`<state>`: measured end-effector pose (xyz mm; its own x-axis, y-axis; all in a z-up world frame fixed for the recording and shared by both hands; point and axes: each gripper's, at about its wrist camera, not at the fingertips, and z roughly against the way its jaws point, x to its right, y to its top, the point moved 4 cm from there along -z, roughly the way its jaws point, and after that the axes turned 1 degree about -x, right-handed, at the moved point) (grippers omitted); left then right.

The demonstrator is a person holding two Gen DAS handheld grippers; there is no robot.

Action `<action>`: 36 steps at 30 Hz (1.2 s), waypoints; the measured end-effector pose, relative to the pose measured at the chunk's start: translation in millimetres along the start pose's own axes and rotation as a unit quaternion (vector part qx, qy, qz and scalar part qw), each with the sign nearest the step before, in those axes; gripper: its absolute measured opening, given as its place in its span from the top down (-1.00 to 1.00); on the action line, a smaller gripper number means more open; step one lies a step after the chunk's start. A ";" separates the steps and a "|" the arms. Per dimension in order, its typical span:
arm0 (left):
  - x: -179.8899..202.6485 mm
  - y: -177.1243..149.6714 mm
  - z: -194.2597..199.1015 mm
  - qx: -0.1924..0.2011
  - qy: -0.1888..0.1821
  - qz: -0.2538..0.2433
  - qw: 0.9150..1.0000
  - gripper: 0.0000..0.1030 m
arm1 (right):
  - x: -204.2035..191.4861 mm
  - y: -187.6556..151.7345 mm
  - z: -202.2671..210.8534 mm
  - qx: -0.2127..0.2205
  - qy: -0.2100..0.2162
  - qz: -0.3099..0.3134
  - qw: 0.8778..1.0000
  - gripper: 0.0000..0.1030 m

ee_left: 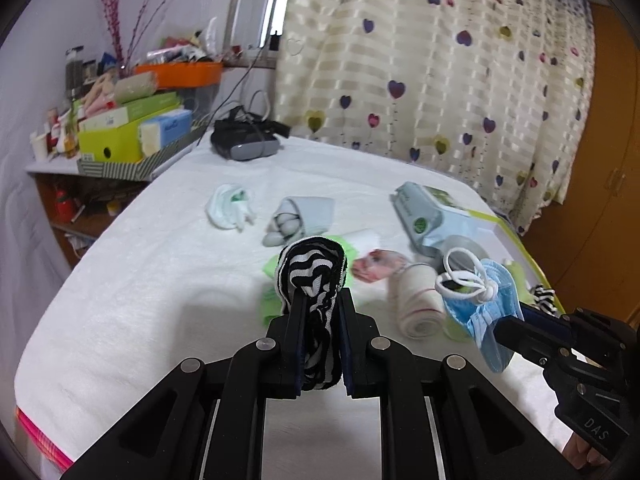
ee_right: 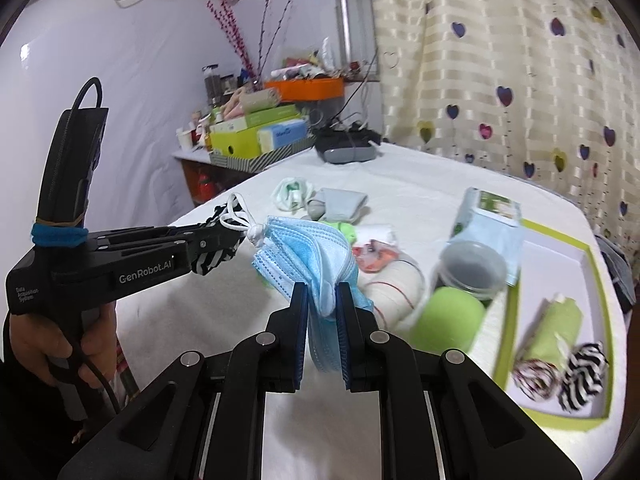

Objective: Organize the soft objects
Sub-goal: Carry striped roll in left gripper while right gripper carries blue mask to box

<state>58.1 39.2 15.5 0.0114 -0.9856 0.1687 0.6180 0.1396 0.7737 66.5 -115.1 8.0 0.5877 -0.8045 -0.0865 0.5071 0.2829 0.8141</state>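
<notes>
My left gripper (ee_left: 320, 294) is shut on a black-and-white striped cloth (ee_left: 314, 266), held above the white-covered table (ee_left: 140, 280). In the right wrist view that left gripper (ee_right: 226, 240) reaches in from the left with the striped cloth (ee_right: 212, 262) in it. My right gripper (ee_right: 322, 292) is shut on a bunch of blue face masks (ee_right: 312, 248) with white ear loops. The left wrist view shows the masks (ee_left: 480, 304) at lower right. On the table lie a bandage roll (ee_right: 396, 288), grey socks (ee_left: 300, 216) and a white-green sock (ee_left: 230, 208).
A green-rimmed white tray (ee_right: 560, 256) at the right holds a green roll (ee_right: 560, 320) and two striped rolls (ee_right: 580, 372). Beside it stand a jar (ee_right: 472, 264), a green ball (ee_right: 448, 320) and a packet (ee_right: 492, 220). A headset (ee_left: 244, 140) lies at the far edge, next to a cluttered shelf (ee_left: 132, 132).
</notes>
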 end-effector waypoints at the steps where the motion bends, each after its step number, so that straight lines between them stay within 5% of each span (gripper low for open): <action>1: 4.1 -0.4 1.9 0.001 -0.002 -0.003 1.000 0.74 | 1.6 -0.9 4.7 0.004 -0.004 -0.003 1.000 0.72; 13: 48.5 -1.4 15.9 0.009 -0.043 -0.035 0.998 0.74 | 23.4 -12.1 41.2 0.024 -0.049 -0.036 0.998 0.72; 36: 142.3 11.0 -15.7 -0.012 -0.104 -0.094 0.990 0.74 | 103.5 -26.0 66.0 0.030 -0.096 -0.100 0.990 0.72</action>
<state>78.8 -101.0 38.4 -0.2665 -0.9524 0.1483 0.6131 -0.0488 0.7885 72.5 -240.2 15.7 0.3447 -0.9276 -0.1438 0.5594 0.0800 0.8250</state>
